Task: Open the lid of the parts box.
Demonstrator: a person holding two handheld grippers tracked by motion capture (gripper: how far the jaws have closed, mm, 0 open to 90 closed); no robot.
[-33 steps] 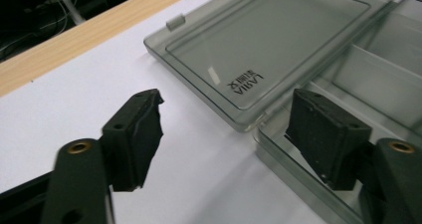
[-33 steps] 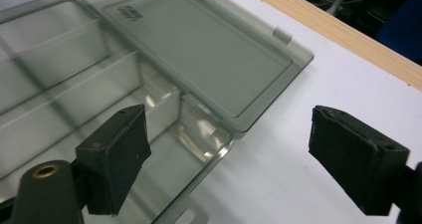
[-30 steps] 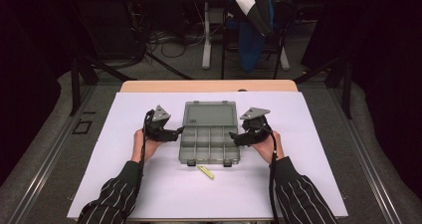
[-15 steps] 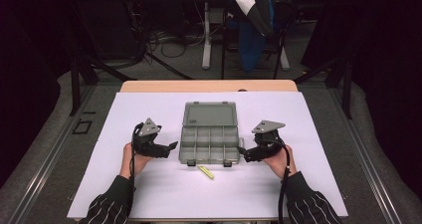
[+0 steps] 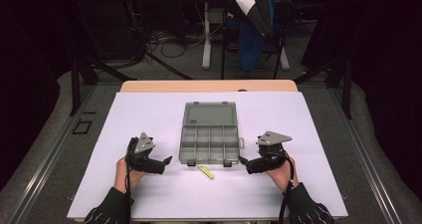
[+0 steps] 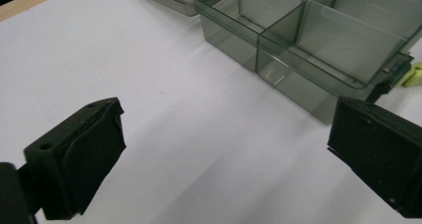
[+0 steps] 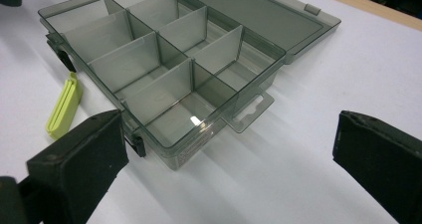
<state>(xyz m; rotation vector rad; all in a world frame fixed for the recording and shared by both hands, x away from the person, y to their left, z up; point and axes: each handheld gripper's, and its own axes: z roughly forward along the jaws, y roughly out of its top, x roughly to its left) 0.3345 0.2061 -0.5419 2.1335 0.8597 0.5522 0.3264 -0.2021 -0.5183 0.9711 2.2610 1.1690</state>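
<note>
A smoky clear compartment box (image 5: 209, 145) lies open mid-table, its lid (image 5: 209, 113) flat behind it and its dividers empty (image 7: 164, 69). A small yellow-green strip (image 5: 205, 171) rests on the sheet just in front of the box (image 7: 63, 107). My left gripper (image 5: 166, 162) sits left of the box's near corner (image 6: 308, 45) and points at it. Its jaws (image 6: 224, 149) have just been opening, with nothing between them. My right gripper (image 5: 242, 160) sits right of the box; its jaws (image 7: 229, 154) have likewise just been opening over bare sheet.
A white sheet (image 5: 308, 129) covers the table, with a wooden strip (image 5: 209, 86) showing at the far edge. Beyond the table stands a chair draped in blue and white cloth (image 5: 255, 25). Cables lie on the dark floor.
Both hands have drawn back from the box's sides toward the near table edge and slightly outward. Both pairs of jaws stand wider apart. The box and the strip have not moved.
</note>
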